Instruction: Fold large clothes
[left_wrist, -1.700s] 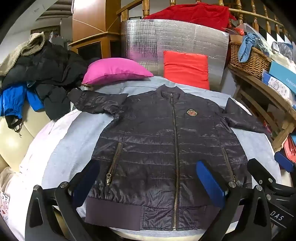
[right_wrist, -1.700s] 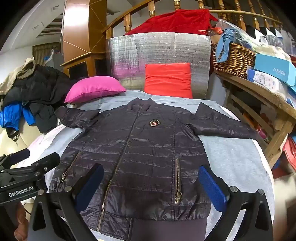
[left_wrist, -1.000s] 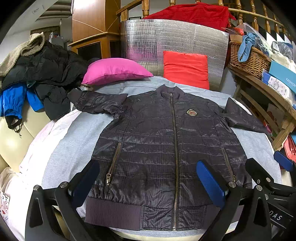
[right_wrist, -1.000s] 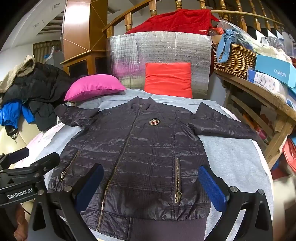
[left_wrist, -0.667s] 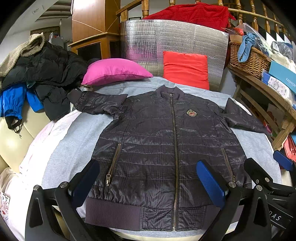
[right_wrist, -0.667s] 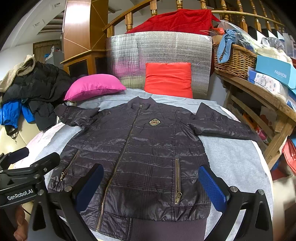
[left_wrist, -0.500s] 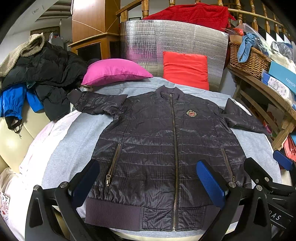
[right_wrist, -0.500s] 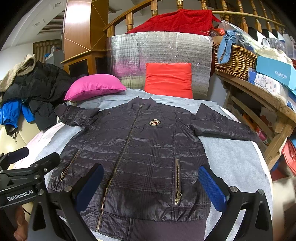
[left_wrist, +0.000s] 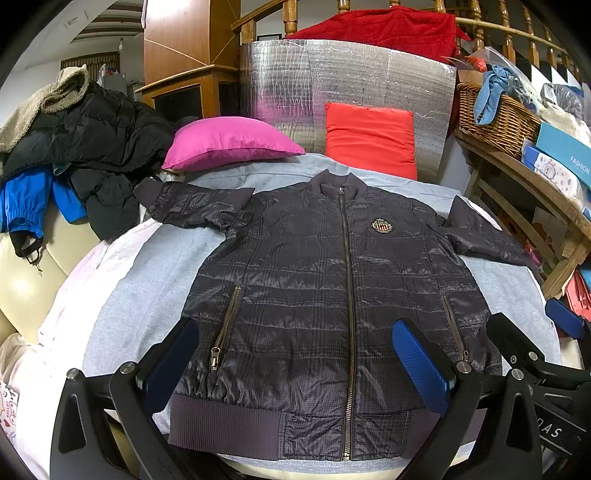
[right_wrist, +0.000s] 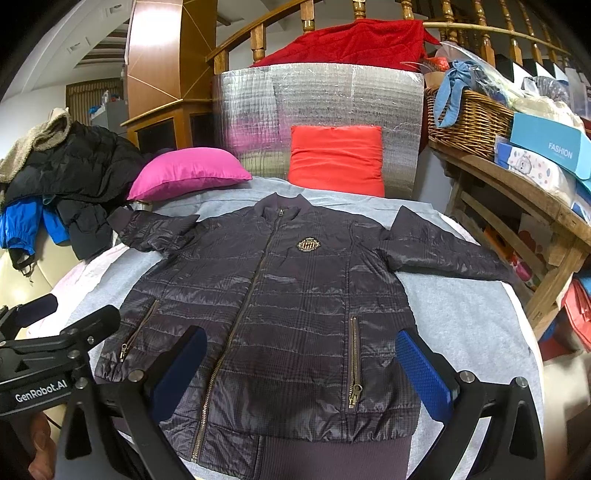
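While the jacket (left_wrist: 332, 295) lies flat on the table (left_wrist: 140, 280), both grippers (left_wrist: 295, 354) (right_wrist: 303, 365) hover spread near its front edge.

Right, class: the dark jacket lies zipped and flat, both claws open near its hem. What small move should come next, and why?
Probably send the right claw up to the jacket's right-hand sleeve and pinch it, ready to fold inward. The sleeves are spread out to the sides, nothing is folded yet, and the left claw is also open, holding nothing.
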